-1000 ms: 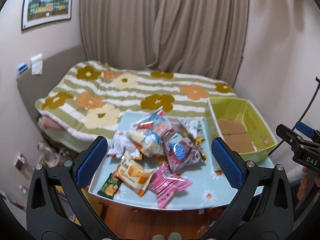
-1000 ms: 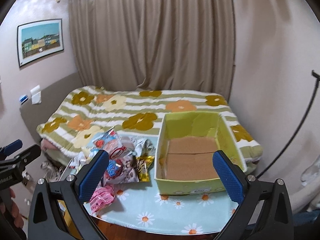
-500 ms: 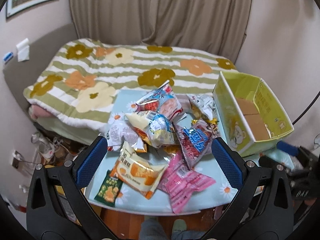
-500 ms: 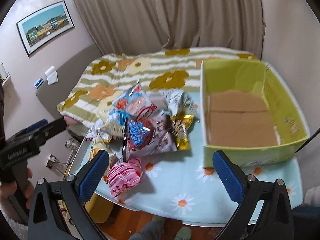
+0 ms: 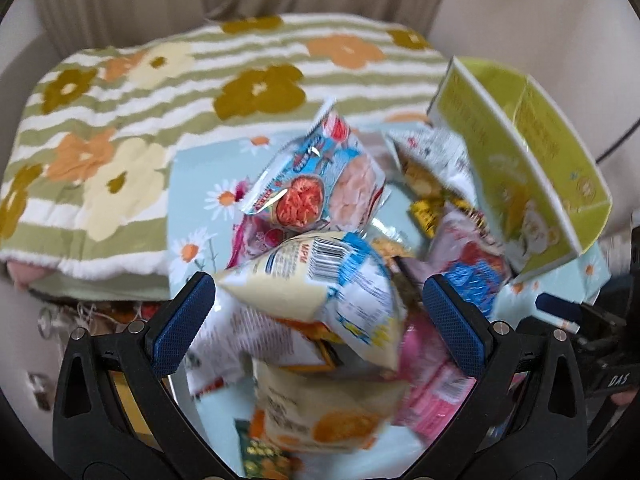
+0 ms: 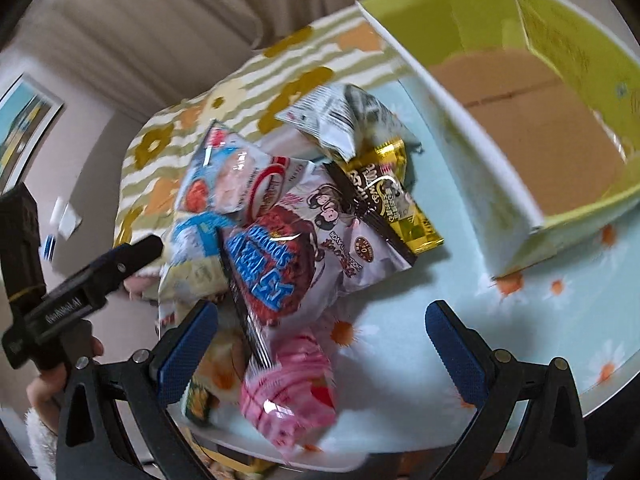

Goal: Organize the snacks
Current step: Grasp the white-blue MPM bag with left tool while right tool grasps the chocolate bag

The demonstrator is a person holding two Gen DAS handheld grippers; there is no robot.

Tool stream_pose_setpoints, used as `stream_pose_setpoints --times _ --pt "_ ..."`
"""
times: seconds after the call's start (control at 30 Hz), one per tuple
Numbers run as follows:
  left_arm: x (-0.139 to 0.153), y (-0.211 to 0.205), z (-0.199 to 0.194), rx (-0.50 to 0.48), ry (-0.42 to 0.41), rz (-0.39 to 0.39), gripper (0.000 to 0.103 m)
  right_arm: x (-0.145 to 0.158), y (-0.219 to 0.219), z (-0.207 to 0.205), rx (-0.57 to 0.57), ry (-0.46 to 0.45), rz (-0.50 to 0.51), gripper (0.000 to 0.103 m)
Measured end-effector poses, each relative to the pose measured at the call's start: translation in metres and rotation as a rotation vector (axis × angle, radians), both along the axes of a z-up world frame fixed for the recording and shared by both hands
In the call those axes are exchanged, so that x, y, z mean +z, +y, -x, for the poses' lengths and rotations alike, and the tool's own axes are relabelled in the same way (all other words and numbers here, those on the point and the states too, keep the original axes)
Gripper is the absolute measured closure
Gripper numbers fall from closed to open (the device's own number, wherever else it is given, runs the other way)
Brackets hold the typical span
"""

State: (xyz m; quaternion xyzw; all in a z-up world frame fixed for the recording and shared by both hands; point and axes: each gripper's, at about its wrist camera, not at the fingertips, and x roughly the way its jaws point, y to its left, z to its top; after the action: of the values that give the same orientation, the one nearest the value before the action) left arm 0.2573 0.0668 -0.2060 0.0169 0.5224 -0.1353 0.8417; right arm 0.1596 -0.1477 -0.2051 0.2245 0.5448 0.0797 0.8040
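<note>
We are looking at a task that is barely beginning. The yellow-green cardboard box with the brown floor (image 6: 532,120) is sitting on the right side of the pale blue daisy-print table (image 6: 500,320), and as far as we can see nothing is lying inside it. All the snacks are lying in a loose heap (image 6: 288,220) to the left of the box, overlapping one another: a cream-and-blue crinkly pouch with a barcode (image 5: 320,284), a light blue bag showing a red round cracker (image 5: 316,184), a red-and-blue foil bag (image 6: 264,268), a black-and-gold wrapped bar (image 6: 384,196) and a pink striped packet (image 6: 288,392) near the front edge.

We are holding the left gripper (image 5: 320,328) close over the cream pouch, its jaws wide apart and gripping nothing. The right gripper (image 6: 320,340) is hovering above the pink packet, jaws likewise spread and empty.

We judge that every packet is waiting to be carried into the box.
</note>
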Motion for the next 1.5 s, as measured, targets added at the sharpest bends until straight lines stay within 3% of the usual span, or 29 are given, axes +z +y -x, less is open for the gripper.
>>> stream_pose_setpoints --times 0.2,0.47,0.7,0.93,1.23,1.5 --pt "-0.028 -0.003 -0.022 -0.116 0.072 0.007 0.0 -0.014 0.004 -0.01 -0.122 0.03 -0.075 0.0" --pt "-0.045 -0.009 -0.034 -0.176 0.115 0.077 0.0 -0.034 0.003 -0.022 -0.232 0.083 -0.182 0.0" --pt "-0.045 -0.006 -0.033 -0.212 0.146 0.124 0.018 -0.038 0.012 -0.037 -0.259 0.087 -0.214 0.0" --pt "-0.039 -0.004 -0.029 -0.234 0.145 0.12 0.024 -0.04 0.017 -0.043 -0.258 0.075 -0.21 0.001" --pt "-0.021 0.007 -0.017 -0.212 0.12 0.118 0.024 -0.029 0.019 -0.038 -0.211 0.046 -0.221 0.032" --pt "0.004 0.016 0.0 -0.172 0.075 0.143 0.024 -0.008 0.013 -0.027 -0.172 -0.003 -0.23 0.038"
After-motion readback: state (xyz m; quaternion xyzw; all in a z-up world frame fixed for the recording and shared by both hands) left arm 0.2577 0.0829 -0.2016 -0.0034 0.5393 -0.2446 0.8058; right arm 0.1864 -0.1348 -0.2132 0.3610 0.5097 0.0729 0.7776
